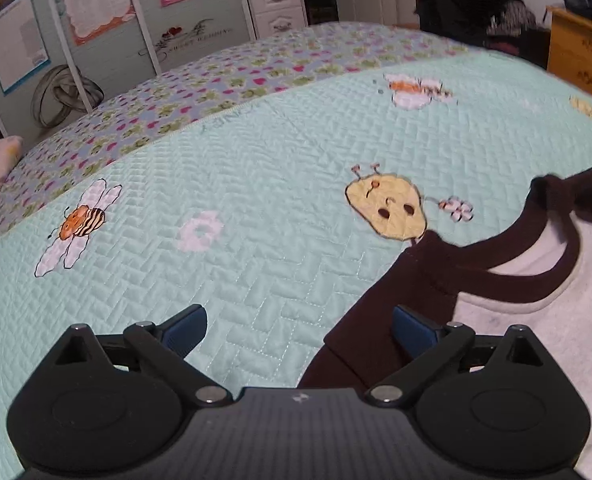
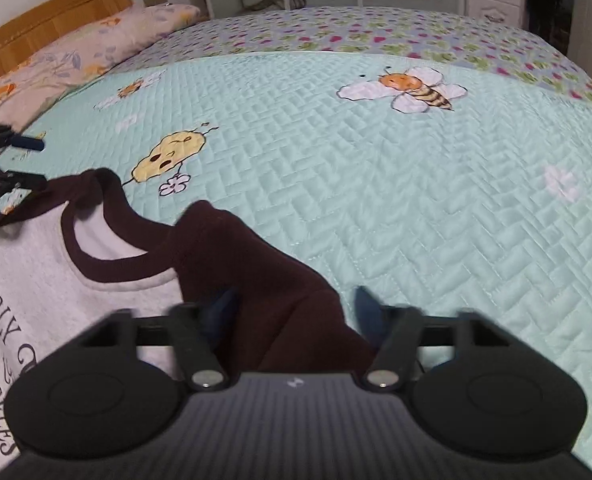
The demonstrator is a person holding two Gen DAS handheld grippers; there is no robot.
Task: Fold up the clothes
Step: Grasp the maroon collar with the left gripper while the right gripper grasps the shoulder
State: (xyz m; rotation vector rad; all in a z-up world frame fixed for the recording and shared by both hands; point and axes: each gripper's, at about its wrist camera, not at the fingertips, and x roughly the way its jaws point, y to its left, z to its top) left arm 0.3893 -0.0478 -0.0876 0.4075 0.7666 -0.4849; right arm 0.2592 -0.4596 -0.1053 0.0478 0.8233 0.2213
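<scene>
Shirt (image 1: 536, 320) lies flat on quilt (image 1: 256, 184), grey-white body w/ dark maroon collar + sleeves, printed lettering on chest.

L claw (image 1: 298, 330): released, fingers wide apart. L finger (image 1: 186, 330) over bare quilt, R finger (image 1: 414, 334) over maroon shoulder/sleeve. So shirt sits to the R of and under this claw's R half; sleeve edge runs diagonally betw the fingers. Collar is ahead-right of the claw. Can't tell if R finger touches cloth or just hovers, view too low.

R claw (image 2: 296, 308): also released, fingers spread. Maroon sleeve (image 2: 256, 272) lies right betw its two fingers, bunched a bit, not pinched. L finger (image 2: 224, 304) is over the sleeve nr the grey body seam; R finger (image 2: 366, 308) is just past sleeve's outer edge, over quilt. Shirt body + lettering spread to the L of this claw, collar (image 2: 108, 270) ahead-left. Picture is motion-blurred around the fingers, so contact w/ fabric unclear.

In R wrist view the other claw shows at far L edge (image 2: 12, 160), beside the far shoulder of the shirt, jaws apart.

Quilt is mint w/ bee and flower patches, floral band ahead of both claws. Pillow (image 2: 76, 60) ahead-left of R claw, by wooden headboard (image 2: 52, 16).
</scene>
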